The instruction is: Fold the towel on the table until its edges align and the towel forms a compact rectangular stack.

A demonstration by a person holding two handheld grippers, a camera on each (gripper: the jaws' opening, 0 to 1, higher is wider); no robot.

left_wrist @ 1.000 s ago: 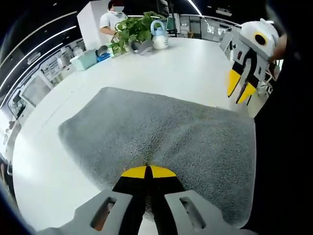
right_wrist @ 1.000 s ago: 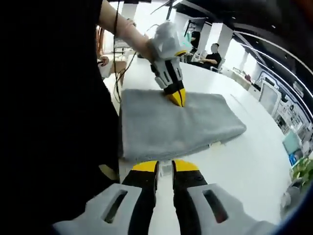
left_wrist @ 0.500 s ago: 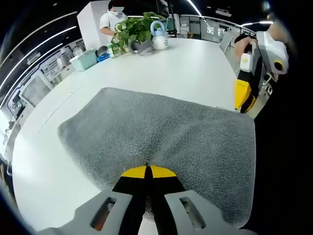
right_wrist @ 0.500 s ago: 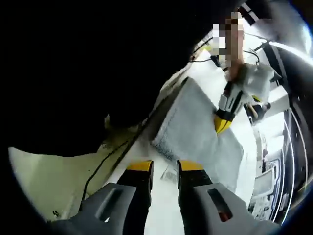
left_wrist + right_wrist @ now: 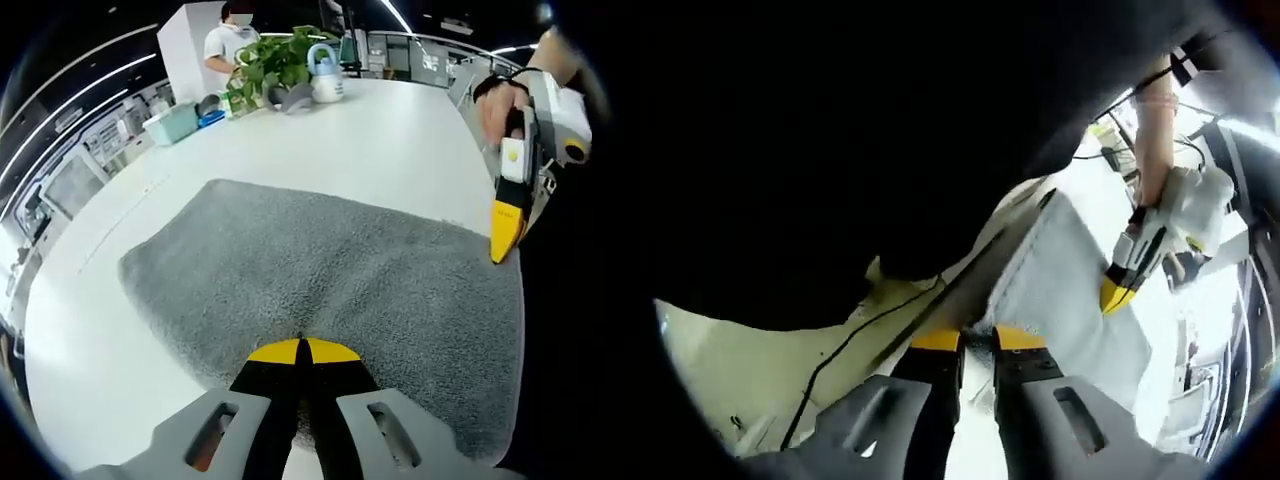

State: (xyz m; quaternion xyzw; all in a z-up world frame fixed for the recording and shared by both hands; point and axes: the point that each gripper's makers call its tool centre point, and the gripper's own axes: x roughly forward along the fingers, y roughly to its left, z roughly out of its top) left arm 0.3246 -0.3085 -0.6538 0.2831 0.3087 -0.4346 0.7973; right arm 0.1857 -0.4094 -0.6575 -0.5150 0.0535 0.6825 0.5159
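A grey towel (image 5: 330, 260) lies folded into a thick rectangle on the white table (image 5: 380, 140). My left gripper (image 5: 302, 348) is shut, its yellow tips resting on the towel's near edge. In the left gripper view my right gripper (image 5: 503, 245) hangs tip-down from a hand over the towel's far right corner. In the right gripper view my right gripper (image 5: 977, 340) has its jaws a narrow gap apart at the corner of the pale-looking towel (image 5: 1060, 290). The left gripper (image 5: 1115, 295) touches the towel's far side there.
At the table's far end stand a potted plant (image 5: 275, 60), a pale jug (image 5: 325, 72) and a teal tray (image 5: 175, 122), with a person (image 5: 228, 40) behind. Dark clothing (image 5: 890, 120) blocks much of the right gripper view. A black cable (image 5: 860, 340) runs below the table edge.
My right gripper has come down from above the table's right edge to the towel's far right corner, turning tip-down. The left gripper and the towel have stayed put.
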